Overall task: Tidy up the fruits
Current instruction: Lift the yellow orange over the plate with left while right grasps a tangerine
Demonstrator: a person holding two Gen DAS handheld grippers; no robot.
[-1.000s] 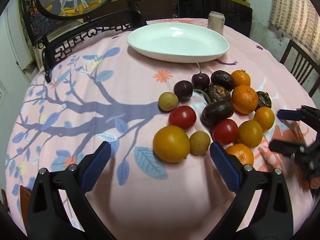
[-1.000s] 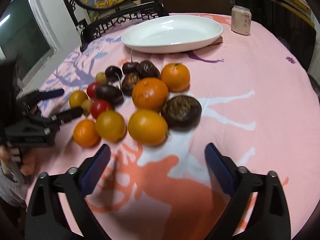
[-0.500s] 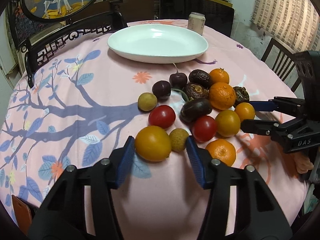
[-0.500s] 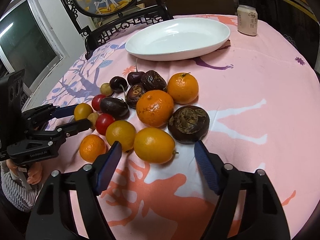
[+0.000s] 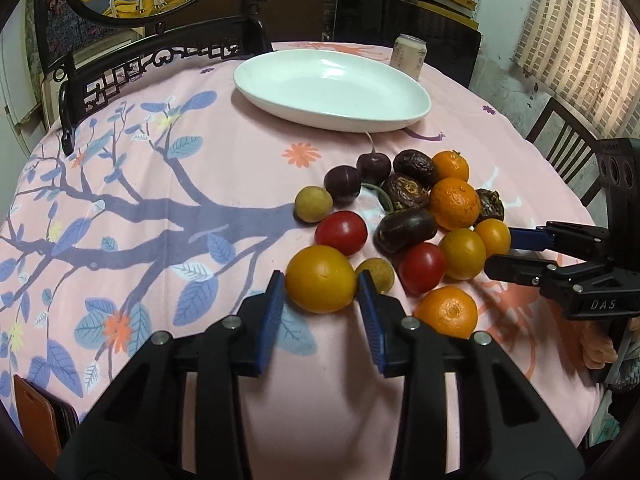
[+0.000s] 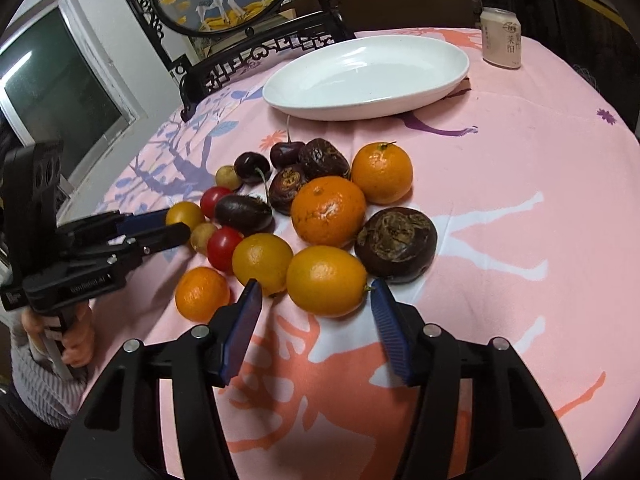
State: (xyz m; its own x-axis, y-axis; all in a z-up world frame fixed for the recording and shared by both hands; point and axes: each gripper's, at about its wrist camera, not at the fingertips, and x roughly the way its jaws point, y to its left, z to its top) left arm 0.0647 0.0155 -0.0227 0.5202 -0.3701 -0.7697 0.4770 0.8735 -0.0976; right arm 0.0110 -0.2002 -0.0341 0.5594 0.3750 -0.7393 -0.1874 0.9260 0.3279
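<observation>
A cluster of fruit lies on the pink tablecloth: oranges, red tomatoes, dark plums and small tan fruits. My left gripper point(image 5: 322, 286) has its blue pads against both sides of a yellow-orange fruit point(image 5: 320, 278) at the near left of the cluster. It also shows in the right wrist view point(image 6: 176, 226). My right gripper point(image 6: 316, 304) is open, its pads either side of another yellow-orange fruit point(image 6: 326, 280) with a gap. It also shows in the left wrist view point(image 5: 500, 252). An empty white oval plate point(image 5: 332, 88) point(image 6: 366, 76) sits beyond the fruit.
A drink can point(image 5: 410, 56) point(image 6: 502, 38) stands behind the plate. A dark carved chair back point(image 5: 144, 68) borders the table's far left. A brown phone case point(image 5: 36, 416) lies at the near left table edge. Another chair point(image 5: 560, 148) stands at the right.
Both grippers moved forward onto the fruit cluster and their jaws narrowed. The left pads closed onto the yellow-orange fruit; the right pads came alongside theirs.
</observation>
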